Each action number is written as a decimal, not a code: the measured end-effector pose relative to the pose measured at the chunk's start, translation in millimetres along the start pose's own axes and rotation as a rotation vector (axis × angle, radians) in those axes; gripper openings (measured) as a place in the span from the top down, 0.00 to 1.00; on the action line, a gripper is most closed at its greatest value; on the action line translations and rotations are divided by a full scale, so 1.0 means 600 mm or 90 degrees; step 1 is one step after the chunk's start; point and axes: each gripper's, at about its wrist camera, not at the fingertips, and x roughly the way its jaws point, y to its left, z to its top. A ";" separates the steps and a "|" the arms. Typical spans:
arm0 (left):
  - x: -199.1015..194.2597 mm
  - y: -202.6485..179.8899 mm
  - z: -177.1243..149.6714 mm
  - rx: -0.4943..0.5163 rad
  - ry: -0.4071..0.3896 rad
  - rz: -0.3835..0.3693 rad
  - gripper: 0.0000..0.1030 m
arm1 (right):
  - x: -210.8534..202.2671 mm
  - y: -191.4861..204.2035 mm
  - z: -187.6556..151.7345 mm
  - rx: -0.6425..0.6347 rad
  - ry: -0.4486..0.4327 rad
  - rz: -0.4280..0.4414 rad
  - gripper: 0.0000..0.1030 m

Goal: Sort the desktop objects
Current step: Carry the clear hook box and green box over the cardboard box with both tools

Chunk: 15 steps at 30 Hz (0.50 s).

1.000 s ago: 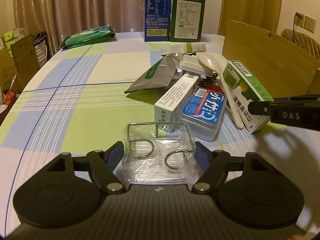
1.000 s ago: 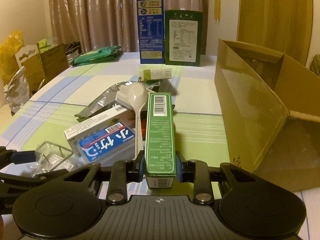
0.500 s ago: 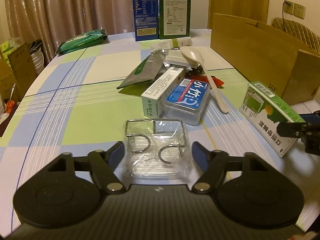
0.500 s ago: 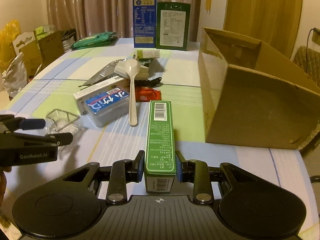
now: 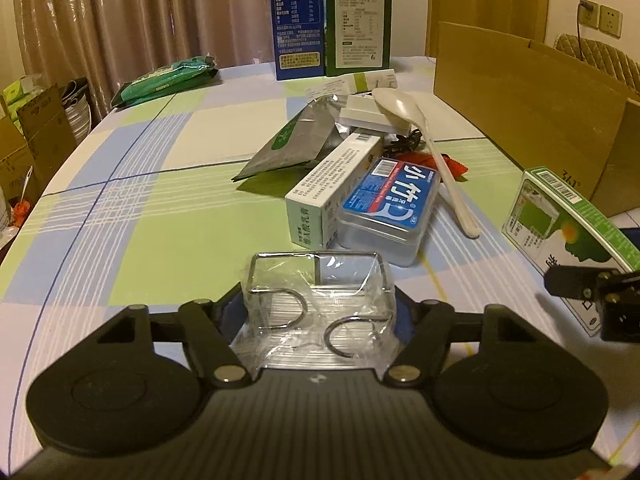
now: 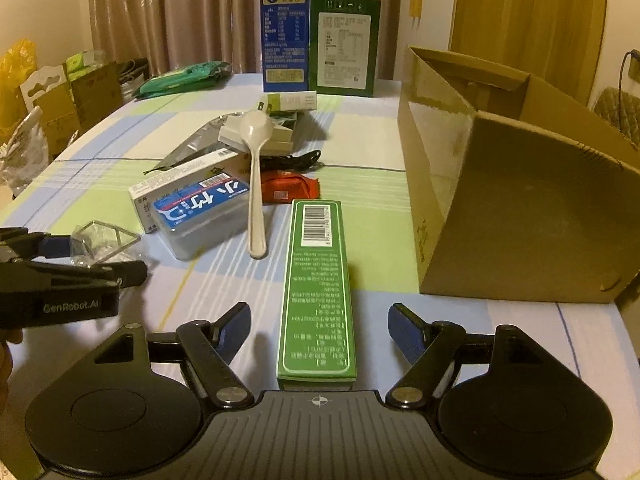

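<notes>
Checked cloth covers bench (image 6: 120,152). Right tongs (image 6: 319,332) opening, pads clear of long green box (image 6: 316,284) lying flat between them. Left tongs (image 5: 318,312) closing around wire hook rack in clear wrap (image 5: 318,300); contact unclear. Beyond: floss case (image 6: 200,216), white spoon (image 6: 256,184). Cardboard box (image 6: 520,208) right; cartons farthest.

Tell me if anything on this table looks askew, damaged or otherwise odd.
The white spoon lies propped across the pile, its bowl on a white box and its handle sloping down past the blue-labelled plastic case. The cardboard box lies tipped on its side, its open mouth facing the long green box. Nothing looks spilled or broken.
</notes>
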 end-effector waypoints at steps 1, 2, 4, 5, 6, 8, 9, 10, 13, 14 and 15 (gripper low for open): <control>-0.001 0.000 0.000 -0.002 0.001 -0.002 0.38 | 0.003 0.001 0.001 -0.001 0.000 0.001 0.29; -0.002 0.001 0.001 -0.005 0.002 -0.005 0.39 | 0.005 0.001 0.002 -0.003 0.000 0.002 0.30; -0.005 0.001 0.001 -0.011 0.002 -0.011 0.40 | 0.009 0.003 0.005 -0.003 -0.001 0.007 0.36; -0.006 0.000 0.002 -0.012 0.002 -0.014 0.40 | 0.011 0.005 0.007 -0.007 0.000 0.008 0.44; -0.007 -0.001 0.002 -0.012 0.003 -0.017 0.40 | 0.013 0.007 0.008 -0.011 0.001 0.008 0.48; -0.009 -0.004 0.000 -0.010 0.004 -0.022 0.40 | 0.020 0.009 0.010 -0.016 0.008 0.004 0.60; -0.009 -0.005 0.000 -0.008 0.003 -0.023 0.40 | 0.022 0.009 0.011 -0.015 0.011 0.002 0.64; -0.009 -0.006 0.000 -0.007 0.004 -0.024 0.40 | 0.025 0.008 0.011 -0.012 0.015 0.001 0.71; -0.012 -0.009 0.000 -0.007 0.004 -0.029 0.40 | 0.026 0.005 0.011 -0.005 0.023 0.001 0.73; -0.013 -0.010 0.001 -0.006 0.004 -0.030 0.40 | 0.025 0.005 0.011 -0.003 0.024 0.003 0.73; -0.014 -0.011 0.000 -0.004 0.005 -0.031 0.40 | 0.024 0.005 0.010 -0.002 0.024 0.004 0.74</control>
